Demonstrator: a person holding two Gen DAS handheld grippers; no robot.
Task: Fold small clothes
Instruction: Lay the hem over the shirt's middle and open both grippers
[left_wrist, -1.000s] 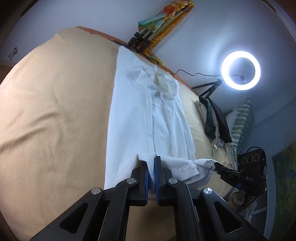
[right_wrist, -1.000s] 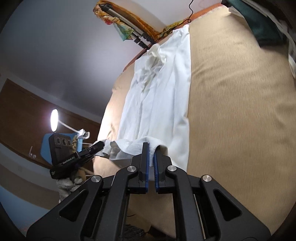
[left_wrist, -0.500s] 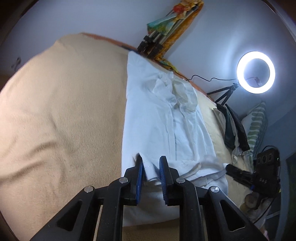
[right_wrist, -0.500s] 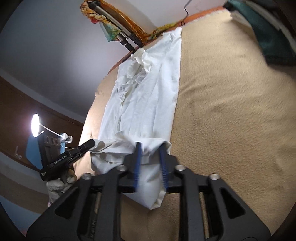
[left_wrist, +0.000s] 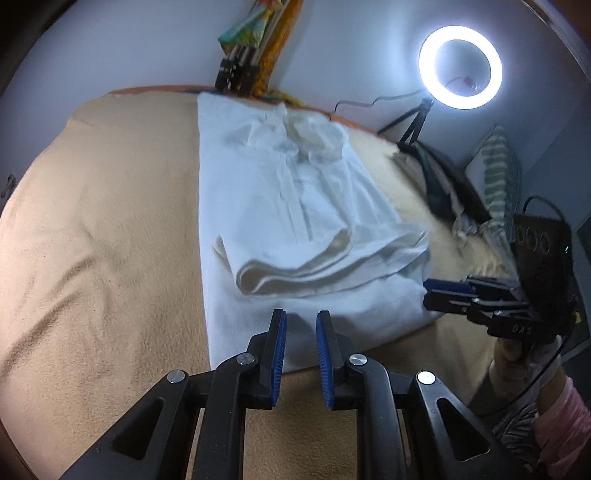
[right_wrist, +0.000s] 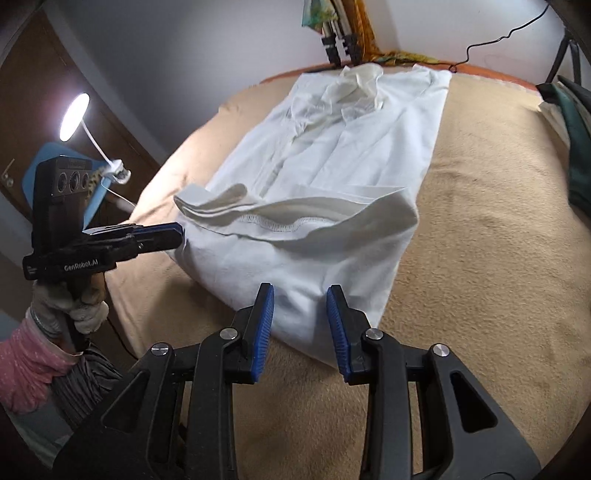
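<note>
A white shirt (left_wrist: 288, 192) lies lengthwise on the tan blanket (left_wrist: 99, 236), collar at the far end. Its near hem is folded back into a loose roll (left_wrist: 306, 266) across the body. It also shows in the right wrist view (right_wrist: 332, 177), with the stitched hem (right_wrist: 280, 225) turned up. My left gripper (left_wrist: 300, 325) is open and empty just short of the shirt's near edge. My right gripper (right_wrist: 300, 299) is open and empty over the shirt's near corner. Each gripper shows in the other's view, the right one (left_wrist: 448, 293) and the left one (right_wrist: 162, 236), beside the shirt's near corners.
A ring light (left_wrist: 460, 66) on a tripod stands at the far right. Dark clothes (left_wrist: 443, 184) and a striped pillow (left_wrist: 498, 173) lie at the bed's right side. Folded tripod legs (left_wrist: 236, 70) lean on the wall behind the collar. A desk lamp (right_wrist: 74, 114) stands left.
Both grippers were shut on the shirt's hem a second ago. They carried it toward the collar, opened, let it drop into a loose fold, and pulled back toward the near edge.
</note>
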